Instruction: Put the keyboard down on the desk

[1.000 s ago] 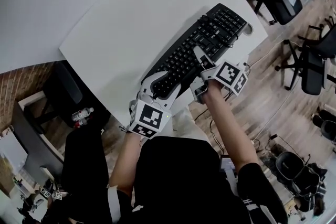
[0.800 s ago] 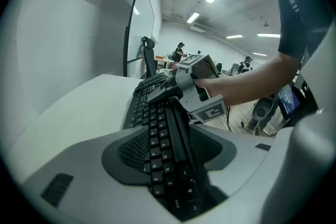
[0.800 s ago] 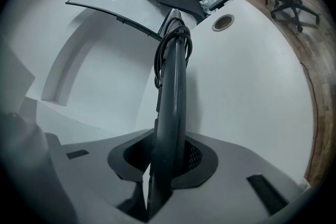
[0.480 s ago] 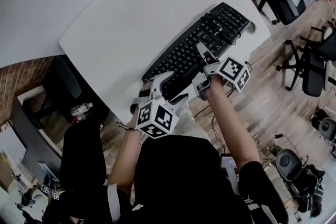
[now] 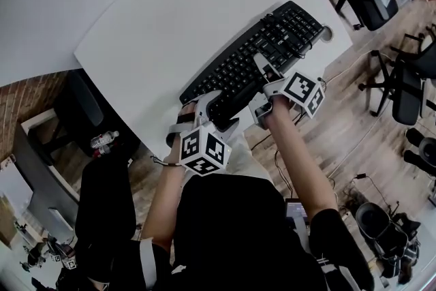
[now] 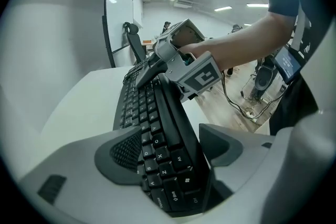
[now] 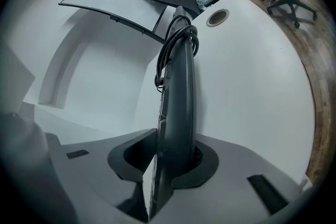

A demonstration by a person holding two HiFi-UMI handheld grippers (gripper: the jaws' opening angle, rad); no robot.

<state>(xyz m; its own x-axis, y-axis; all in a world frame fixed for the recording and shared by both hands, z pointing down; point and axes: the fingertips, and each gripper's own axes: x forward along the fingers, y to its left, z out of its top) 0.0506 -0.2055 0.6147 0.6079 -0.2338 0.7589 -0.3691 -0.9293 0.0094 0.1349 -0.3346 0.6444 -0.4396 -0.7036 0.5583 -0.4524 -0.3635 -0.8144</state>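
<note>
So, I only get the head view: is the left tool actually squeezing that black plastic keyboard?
Observer: No. The left gripper view shows the left tool with its jaws opening, and the end of the black plastic keyboard sits loose between them.
Operator: And the other one?
Observer: In the right gripper view, the right tool is clamped on the keyboard's long edge.
Operator: Anything hidden underneath?
Observer: Yes, a coiled black cable is bundled against the keyboard's far end.

keyboard (image 5: pixel 255 54): black plastic, matt; keys look smooth to me.
desk (image 5: pixel 170 24): white top, smooth, w/ slight sheen.
cable (image 7: pixel 176 42): black, rubber-like, a bit glossy.
floor (image 5: pixel 354 146): wood planks, I see matt finish.
</note>
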